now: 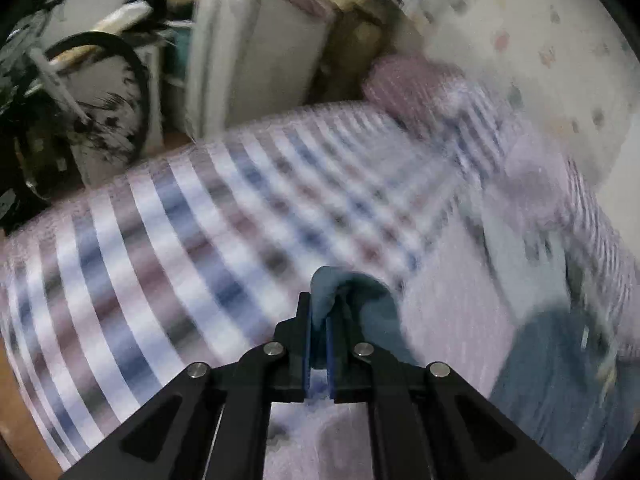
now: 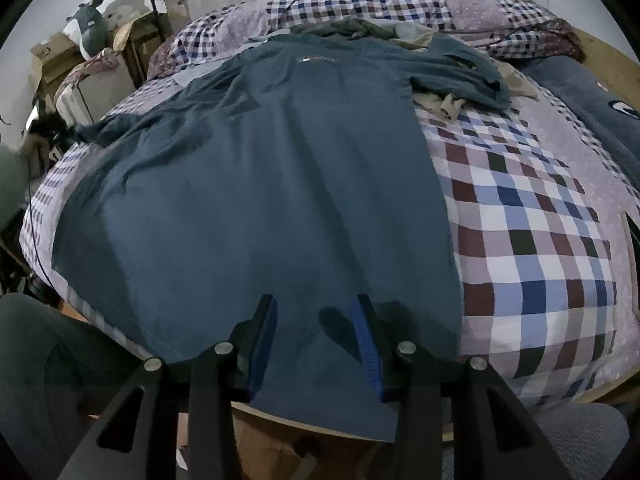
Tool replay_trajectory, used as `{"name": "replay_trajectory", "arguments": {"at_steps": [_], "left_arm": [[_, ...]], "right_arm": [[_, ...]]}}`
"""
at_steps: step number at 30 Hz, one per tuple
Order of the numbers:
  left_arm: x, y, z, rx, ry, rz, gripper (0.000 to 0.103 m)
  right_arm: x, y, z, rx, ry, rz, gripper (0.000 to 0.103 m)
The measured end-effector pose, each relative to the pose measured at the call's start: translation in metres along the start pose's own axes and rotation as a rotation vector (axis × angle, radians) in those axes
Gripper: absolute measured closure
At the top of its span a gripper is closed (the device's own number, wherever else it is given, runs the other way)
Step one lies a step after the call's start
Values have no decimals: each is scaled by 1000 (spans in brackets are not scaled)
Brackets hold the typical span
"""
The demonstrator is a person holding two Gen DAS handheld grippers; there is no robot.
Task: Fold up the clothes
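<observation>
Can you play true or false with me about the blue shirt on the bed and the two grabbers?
1. The left gripper is pinching blue cloth. True.
2. The right gripper is shut tight. False: its jaws stand open above the blue shirt.
3. The blue shirt is folded into a small square. False: it lies spread out.
4. The bedcover has a checked pattern. True.
5. The blue shirt's hem hangs over the bed's near edge. True.
</observation>
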State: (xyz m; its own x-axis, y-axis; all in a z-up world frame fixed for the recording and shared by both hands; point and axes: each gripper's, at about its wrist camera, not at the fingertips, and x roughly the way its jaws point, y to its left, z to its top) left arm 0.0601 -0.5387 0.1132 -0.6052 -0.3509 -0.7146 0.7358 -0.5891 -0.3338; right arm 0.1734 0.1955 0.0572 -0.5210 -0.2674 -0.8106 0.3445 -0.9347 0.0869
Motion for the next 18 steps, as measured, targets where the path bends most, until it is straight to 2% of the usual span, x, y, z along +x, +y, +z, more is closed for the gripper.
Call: {"name": "replay_trajectory", "arguments": {"at_steps": [1, 3, 6, 8, 10, 12, 13, 15, 16, 17, 18], "left_arm": [[-6, 5, 16, -22, -37, -16, 99], [-28, 18, 54, -84, -152, -109, 99], [-55, 35, 78, -95, -316, -229, 98], [-55, 55, 75, -59, -308, -194, 97], [-29, 78, 67, -58, -194, -97, 96], [3, 112, 50, -87, -63, 7, 87], [9, 131, 40, -130, -38, 19, 85], [21, 170, 21, -218, 7, 36, 73], [21, 188, 11, -281, 3, 11, 53], [18, 197, 6, -308, -8, -21, 42], [16, 206, 1, -336, -19, -53, 41]], "right_arm": [[0, 1, 0, -4, -1, 1, 61], [2, 3, 0, -9, 5, -7, 61], [7, 4, 0, -11, 20, -24, 61], [10, 5, 1, -12, 24, -28, 61], [12, 6, 2, -13, 28, -30, 61], [15, 7, 2, -20, 37, -34, 61], [16, 8, 2, -25, 42, -37, 61], [18, 10, 2, -34, 51, -42, 61], [19, 11, 1, -38, 55, -44, 61], [21, 12, 1, -42, 59, -47, 61], [22, 13, 1, -44, 62, -49, 61]]}}
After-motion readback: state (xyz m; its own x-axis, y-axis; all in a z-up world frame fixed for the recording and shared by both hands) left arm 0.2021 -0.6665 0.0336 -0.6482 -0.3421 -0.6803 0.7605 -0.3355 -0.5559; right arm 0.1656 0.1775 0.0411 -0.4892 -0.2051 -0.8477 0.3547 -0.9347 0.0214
